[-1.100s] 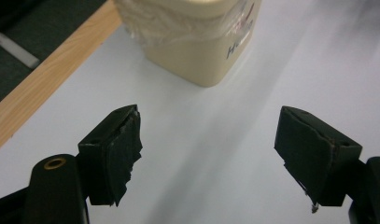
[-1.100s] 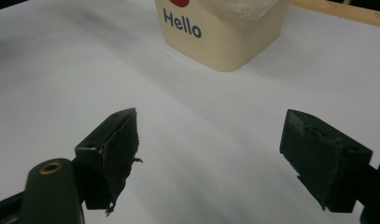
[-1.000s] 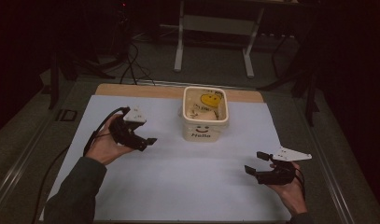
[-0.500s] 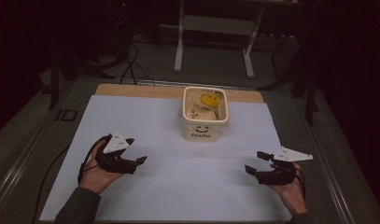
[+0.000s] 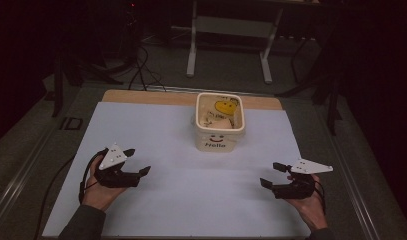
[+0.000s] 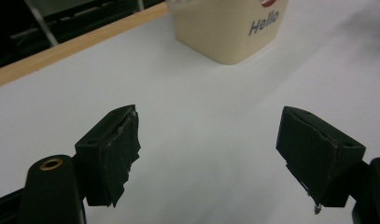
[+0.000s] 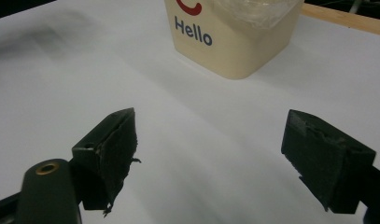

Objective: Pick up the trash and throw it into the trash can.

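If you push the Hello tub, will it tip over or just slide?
The tub would probably slide: it looks squat, with a flat base, on the smooth white sheet. It likely weighs little, being thin plastic, though the yellow thing inside adds some. Pushed near its rim, it might tip.

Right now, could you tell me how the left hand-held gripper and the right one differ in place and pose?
The left hand-held gripper lies at the sheet's left side, jaws pointing right; the right hand-held gripper lies at the right side, jaws pointing left. Both stand open and empty, aimed inward short of the cream tub, and the left jaws have just opened further.
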{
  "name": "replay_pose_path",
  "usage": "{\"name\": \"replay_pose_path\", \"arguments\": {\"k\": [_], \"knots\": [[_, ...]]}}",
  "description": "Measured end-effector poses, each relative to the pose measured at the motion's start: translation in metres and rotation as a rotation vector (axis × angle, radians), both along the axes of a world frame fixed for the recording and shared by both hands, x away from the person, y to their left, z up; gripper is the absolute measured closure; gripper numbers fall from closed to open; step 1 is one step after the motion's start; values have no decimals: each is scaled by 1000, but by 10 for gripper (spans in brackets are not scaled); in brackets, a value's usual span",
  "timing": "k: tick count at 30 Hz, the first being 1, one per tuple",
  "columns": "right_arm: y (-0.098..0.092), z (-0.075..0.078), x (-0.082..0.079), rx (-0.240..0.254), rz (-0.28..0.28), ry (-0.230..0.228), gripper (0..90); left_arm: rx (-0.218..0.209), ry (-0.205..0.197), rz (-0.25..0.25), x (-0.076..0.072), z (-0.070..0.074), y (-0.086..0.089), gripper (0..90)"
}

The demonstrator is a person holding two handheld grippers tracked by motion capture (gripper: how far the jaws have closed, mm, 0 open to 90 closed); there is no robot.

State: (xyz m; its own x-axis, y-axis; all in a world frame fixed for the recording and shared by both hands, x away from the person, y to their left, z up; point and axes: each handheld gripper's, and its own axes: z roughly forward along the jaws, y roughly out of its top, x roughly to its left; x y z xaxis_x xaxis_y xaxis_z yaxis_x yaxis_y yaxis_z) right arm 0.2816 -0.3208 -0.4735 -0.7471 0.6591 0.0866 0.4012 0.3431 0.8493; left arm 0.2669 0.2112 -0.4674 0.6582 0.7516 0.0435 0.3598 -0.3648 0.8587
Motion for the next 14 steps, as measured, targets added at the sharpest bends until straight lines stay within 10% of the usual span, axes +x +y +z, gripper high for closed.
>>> {"name": "replay_pose_path", "arguments": {"k": [14], "knots": [[2, 1, -1, -2, 8, -6, 157, -12, -11, 15, -3, 2, 5, 215]]}}
